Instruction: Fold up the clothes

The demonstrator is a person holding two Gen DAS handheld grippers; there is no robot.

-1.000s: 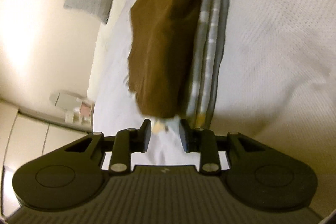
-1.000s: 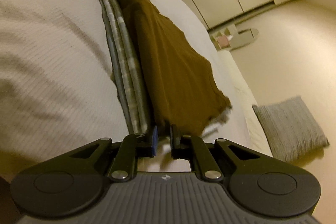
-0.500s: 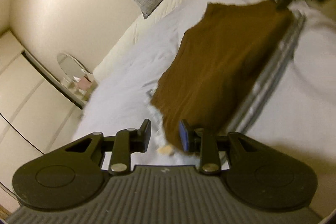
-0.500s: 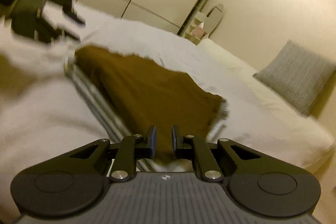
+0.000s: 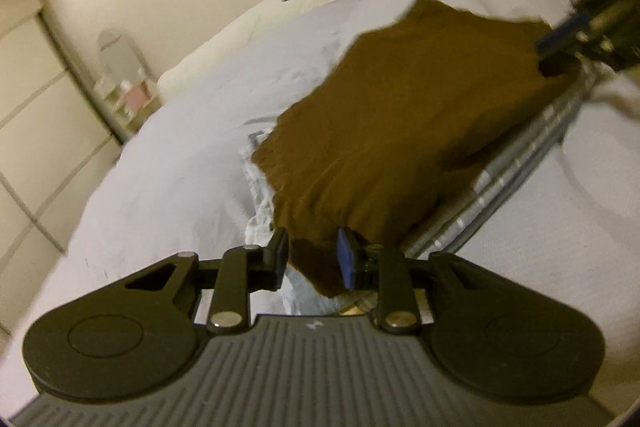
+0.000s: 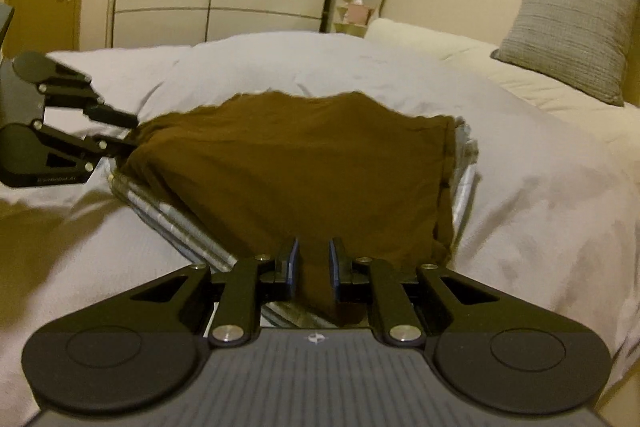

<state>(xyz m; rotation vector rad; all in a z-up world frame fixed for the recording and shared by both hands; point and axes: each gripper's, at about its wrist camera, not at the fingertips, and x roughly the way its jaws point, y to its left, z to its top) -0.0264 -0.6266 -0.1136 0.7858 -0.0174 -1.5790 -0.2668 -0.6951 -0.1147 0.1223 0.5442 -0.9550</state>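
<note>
Within the last second both views swing from looking along the edge of the cloth to looking across its face: the brown garment (image 5: 404, 131), which stood narrow and nearly edge-on between the two claws, now lies spread as a broad panel over the grey striped folded clothes (image 5: 516, 183) on the white bed (image 5: 168, 163). I judge that a fold is being laid over onto the stack, with each claw at one near corner.

In the left wrist view, the left claw (image 5: 312, 259) sits at the lower centre, its fingers a moderate gap apart with the garment's corner lying between them; the cloth does not look pinched, though blur keeps me from being sure. The right claw (image 5: 560, 51) shows blurred at the upper right, at the garment's far corner. This view alone shows crumpled white fabric (image 5: 260, 195) under the brown edge.

In the right wrist view, the left claw (image 6: 124, 135) appears at the left, fingers close together at the garment's corner. The right claw (image 6: 312, 263) at the lower centre stands narrowly parted over the brown hem. Only here is the garment's right side (image 6: 444, 187) seen doubled over, with the grey stack peeking out beyond it.
</note>
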